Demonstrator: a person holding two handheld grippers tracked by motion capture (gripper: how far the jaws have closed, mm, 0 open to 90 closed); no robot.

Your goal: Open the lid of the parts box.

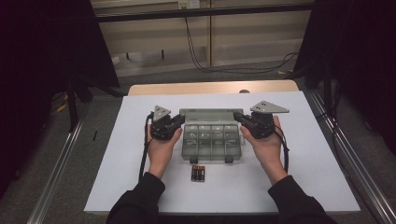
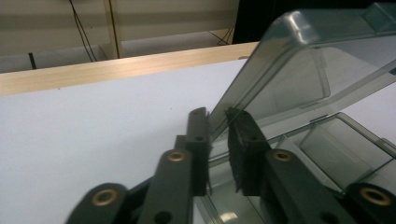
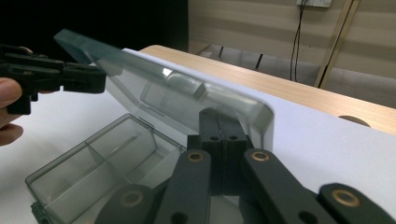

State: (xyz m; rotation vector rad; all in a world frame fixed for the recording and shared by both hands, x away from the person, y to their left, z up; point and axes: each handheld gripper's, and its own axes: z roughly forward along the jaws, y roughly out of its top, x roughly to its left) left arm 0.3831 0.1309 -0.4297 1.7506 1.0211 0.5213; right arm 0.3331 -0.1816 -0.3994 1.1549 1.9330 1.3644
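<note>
On a white mat, both grippers hold the box lid raised: left gripper nearly closed on its left edge, right gripper clamped on its right edge, lid's length running between them.

Box: smoky see-through plastic organiser, split into small compartments, lying flat at the middle of the white surface.
Lid: same tinted plastic, hinged at the far edge, raised open and tilted, its two side edges pinched.
Latches: two dark clips on the near edge, undone.
</note>
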